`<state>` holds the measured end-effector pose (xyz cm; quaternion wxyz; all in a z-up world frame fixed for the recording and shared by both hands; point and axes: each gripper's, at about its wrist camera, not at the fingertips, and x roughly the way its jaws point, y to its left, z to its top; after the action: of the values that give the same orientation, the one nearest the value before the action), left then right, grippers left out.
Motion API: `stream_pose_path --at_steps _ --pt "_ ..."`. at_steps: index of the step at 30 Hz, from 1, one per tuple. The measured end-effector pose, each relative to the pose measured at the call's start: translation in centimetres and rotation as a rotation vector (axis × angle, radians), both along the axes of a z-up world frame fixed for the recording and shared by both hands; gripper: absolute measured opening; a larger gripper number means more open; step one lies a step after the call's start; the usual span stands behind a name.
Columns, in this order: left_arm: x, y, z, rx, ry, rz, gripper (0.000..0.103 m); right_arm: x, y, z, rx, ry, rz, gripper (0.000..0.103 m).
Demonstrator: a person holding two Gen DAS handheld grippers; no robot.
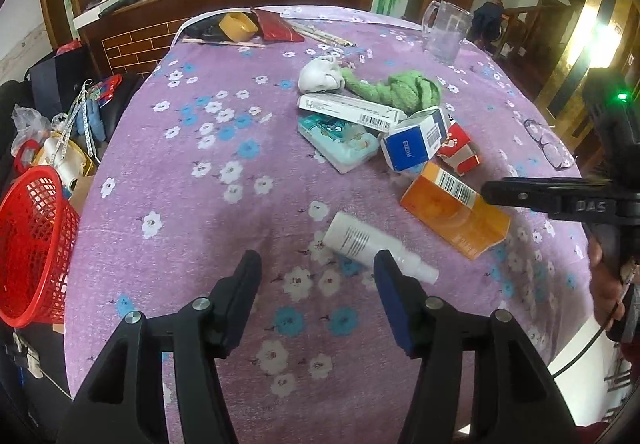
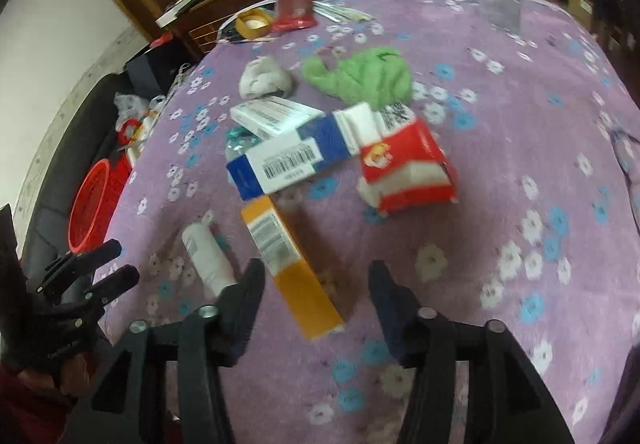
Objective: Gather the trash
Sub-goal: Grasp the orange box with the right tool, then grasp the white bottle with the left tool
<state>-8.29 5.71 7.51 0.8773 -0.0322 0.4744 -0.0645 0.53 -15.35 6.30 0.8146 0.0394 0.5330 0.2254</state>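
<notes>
Left wrist view: the left hand-held gripper (image 1: 316, 268) hangs spread and empty over the surface (image 1: 192, 228), the white bottle (image 1: 368, 242) just beyond it.

Right wrist view: the right hand-held gripper (image 2: 316, 278) is spread, the orange box (image 2: 292, 264) lying unpinched between its fingers, beside the bottle.

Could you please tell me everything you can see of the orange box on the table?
The orange box is a long, slim carton, apparently cardboard, with a white barcoded panel at one end. It lies flat on the purple floral tablecloth, beside the white spray bottle. Its near end lies between the open right tongs, which do not grip it.
</notes>
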Motion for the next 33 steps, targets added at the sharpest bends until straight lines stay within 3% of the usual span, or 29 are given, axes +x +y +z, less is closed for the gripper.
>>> stream_pose_path --at_steps 5,6,7,8,19,23,33 --pt "0.2 0.3 -0.2 -0.021 0.021 0.014 0.059 1.1 1.3 -2.4 -0.027 0.055 0.052 0.058" --pt "0.3 0.3 -0.3 -0.027 0.026 0.018 0.059 1.3 1.8 -2.8 -0.038 0.066 0.058 0.052" --pt "0.3 0.3 -0.5 -0.035 0.033 0.024 0.059 1.1 2.3 -3.1 -0.047 0.076 0.073 0.034" --pt "0.4 0.4 -0.7 -0.044 0.044 0.030 0.059 0.7 2.6 -3.2 -0.063 0.073 0.077 0.025" --pt "2.8 -1.3 -3.3 -0.181 0.168 0.095 0.056 -3.9 0.8 -0.8 -0.026 0.017 -0.025 0.025" --pt "4.1 -2.5 -4.0 -0.167 0.188 0.102 0.042 -5.3 -0.2 0.4 -0.027 -0.009 -0.028 0.025" --pt "5.8 -4.2 -5.4 -0.082 0.180 0.059 0.030 -7.5 -2.1 1.0 -0.024 -0.017 -0.069 0.025"
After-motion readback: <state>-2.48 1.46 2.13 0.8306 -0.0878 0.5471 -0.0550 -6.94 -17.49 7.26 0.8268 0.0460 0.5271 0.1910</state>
